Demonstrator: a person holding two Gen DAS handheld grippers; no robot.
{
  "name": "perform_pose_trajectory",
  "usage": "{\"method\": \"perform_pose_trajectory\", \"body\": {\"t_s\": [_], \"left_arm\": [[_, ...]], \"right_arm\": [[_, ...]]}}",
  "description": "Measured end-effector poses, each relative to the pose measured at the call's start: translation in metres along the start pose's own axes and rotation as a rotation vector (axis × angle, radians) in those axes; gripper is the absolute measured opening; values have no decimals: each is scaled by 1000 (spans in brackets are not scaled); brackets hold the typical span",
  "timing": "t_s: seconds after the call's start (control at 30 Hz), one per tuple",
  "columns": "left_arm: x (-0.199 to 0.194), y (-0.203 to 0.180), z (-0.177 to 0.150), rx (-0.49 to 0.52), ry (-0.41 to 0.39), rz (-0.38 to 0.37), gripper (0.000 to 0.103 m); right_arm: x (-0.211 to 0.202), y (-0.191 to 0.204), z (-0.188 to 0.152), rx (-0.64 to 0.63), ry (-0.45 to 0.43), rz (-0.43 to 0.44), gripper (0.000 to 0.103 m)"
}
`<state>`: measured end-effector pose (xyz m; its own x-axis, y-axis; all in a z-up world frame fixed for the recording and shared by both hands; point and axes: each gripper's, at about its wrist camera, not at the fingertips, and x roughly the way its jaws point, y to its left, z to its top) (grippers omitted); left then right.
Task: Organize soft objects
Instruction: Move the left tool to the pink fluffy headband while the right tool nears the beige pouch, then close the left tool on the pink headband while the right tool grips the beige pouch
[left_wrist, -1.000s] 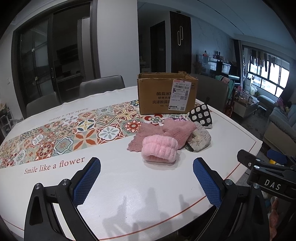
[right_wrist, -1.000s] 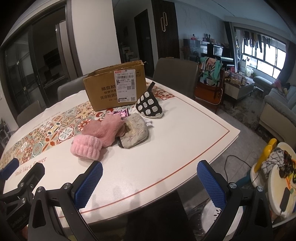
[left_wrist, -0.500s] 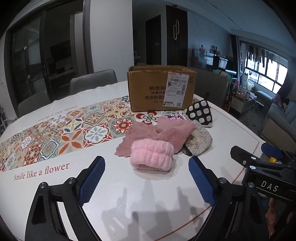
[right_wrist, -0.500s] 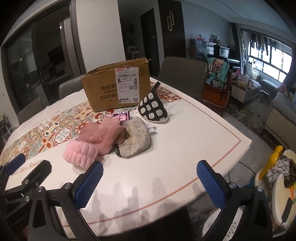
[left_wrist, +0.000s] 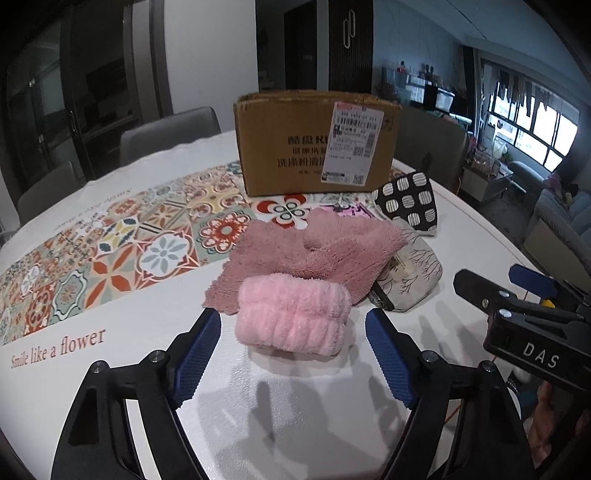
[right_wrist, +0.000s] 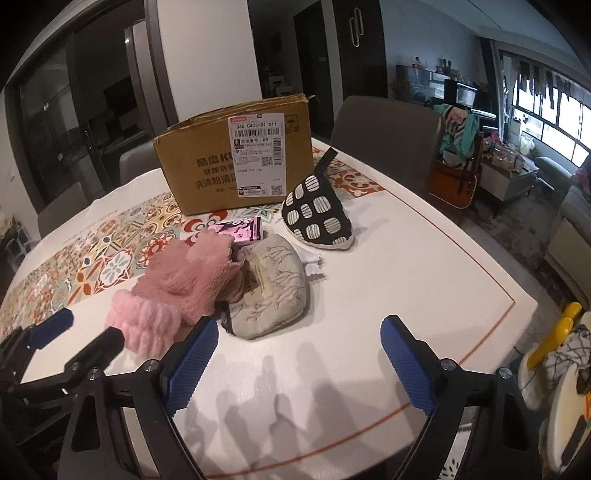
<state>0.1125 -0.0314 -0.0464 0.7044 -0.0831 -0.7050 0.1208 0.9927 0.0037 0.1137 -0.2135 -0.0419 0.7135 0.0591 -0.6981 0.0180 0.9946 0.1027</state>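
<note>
box (left_wrist: 317, 144) at back | towel (left_wrist: 314, 247) before it | headband (left_wrist: 291, 314) in front of towel | pouches (left_wrist: 410, 273) rt of towel

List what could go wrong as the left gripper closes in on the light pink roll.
1. The light pink fluffy roll lies against the dusty pink fuzzy cloth; the open left gripper may snag both.
2. That cloth overlaps the beige printed pouch, which could be dragged along.

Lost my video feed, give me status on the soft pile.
Both tools open, empty. Left tool lined up on pink headband, not touching. Dusty-pink cloth lies against it behind. Box beyond.
</note>
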Motion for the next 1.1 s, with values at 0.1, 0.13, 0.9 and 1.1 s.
{"method": "perform_pose_trajectory", "body": {"t_s": [0.1, 0.13, 0.9, 1.1], "left_arm": [[9, -1, 1, 7, 19, -4, 80], [13, -1, 2, 13, 28, -8, 80], [50, -3, 10, 27, 121, -48, 36], [50, -3, 11, 22, 122, -64, 30]], "right_arm": [[10, 1, 5, -4, 13, 6, 86], [13, 0, 6, -4, 18, 7, 86], [71, -4, 18, 12, 136, 49, 50], [79, -3, 15, 20, 170, 79, 27]]}}
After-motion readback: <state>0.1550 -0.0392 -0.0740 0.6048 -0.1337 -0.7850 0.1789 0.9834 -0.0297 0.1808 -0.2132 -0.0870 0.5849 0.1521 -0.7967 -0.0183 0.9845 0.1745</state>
